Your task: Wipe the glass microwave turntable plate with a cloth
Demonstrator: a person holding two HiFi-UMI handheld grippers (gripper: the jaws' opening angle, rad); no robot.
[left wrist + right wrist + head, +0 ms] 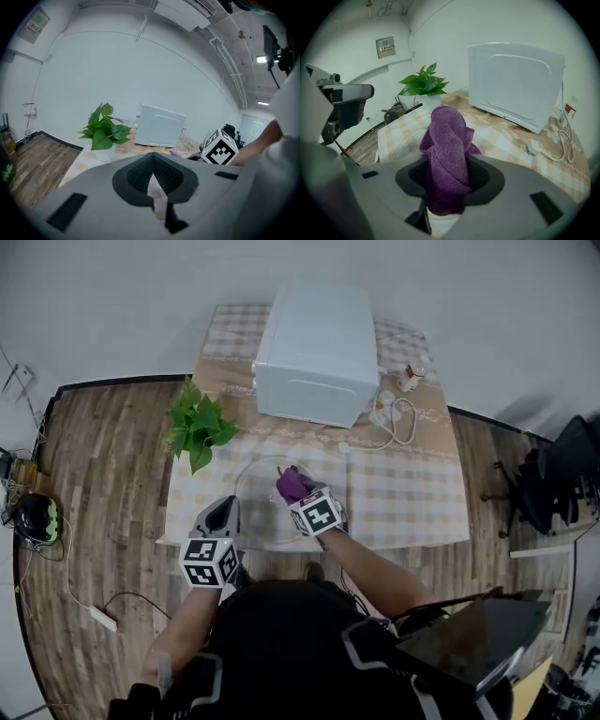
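Reaching fwd over the near desk [412, 507] edge, the right forearm [370, 563] is nearly straight. Its right tool [298, 491] is clamped on a purple cloth [292, 484], which sticks out past the jaws above the middle of the glass plate [242, 486]. Cloth-to-glass contact: not clear. Plate lies flat on the checked desk, in front of the white microwave [314, 352]. Left arm bent, close to the body. The left tool [223, 514] points fwd at the near-left desk edge, just beside the plate's rim, jaws together w/ nothing betw. them. Marker cubes [208, 562] carry b/w square patterns. Wall label [386, 45]: too small to read. Potted plant [197, 427] at left.
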